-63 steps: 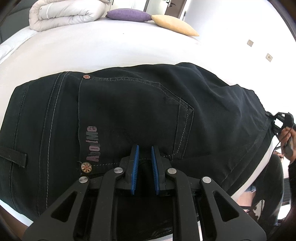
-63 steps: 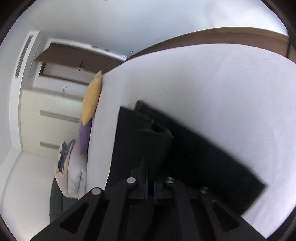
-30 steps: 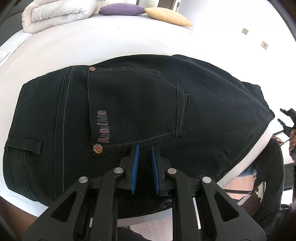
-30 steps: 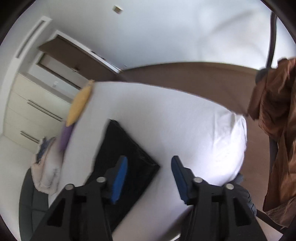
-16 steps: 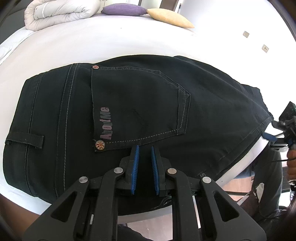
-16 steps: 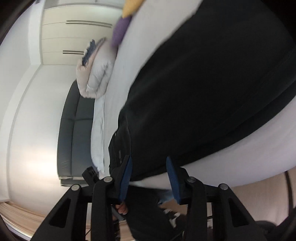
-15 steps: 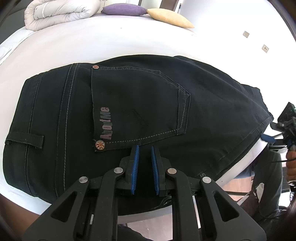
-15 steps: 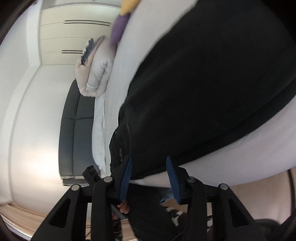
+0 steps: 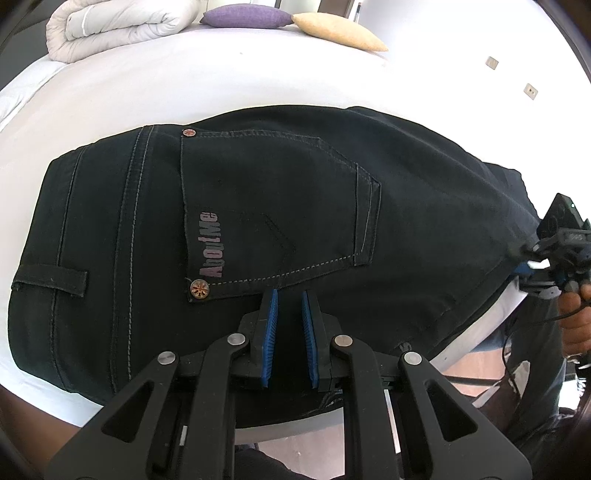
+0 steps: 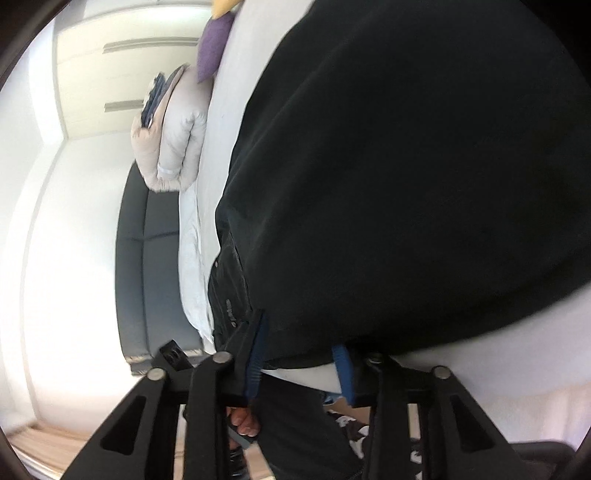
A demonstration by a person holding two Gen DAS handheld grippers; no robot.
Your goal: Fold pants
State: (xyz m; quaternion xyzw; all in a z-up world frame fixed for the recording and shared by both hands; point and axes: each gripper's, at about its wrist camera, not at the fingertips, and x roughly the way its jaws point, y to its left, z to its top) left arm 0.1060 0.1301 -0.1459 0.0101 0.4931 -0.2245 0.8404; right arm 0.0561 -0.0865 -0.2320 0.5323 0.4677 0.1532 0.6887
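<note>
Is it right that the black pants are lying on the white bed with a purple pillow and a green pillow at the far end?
Not quite. The black pants do lie on the white bed, and there is a purple pillow at the far end, but the pillow beside it is yellow, not green. The left wrist view shows this.

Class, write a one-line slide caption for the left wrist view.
Left gripper poised over folded black pants on a white bed, blue fingers nearly together.
</note>
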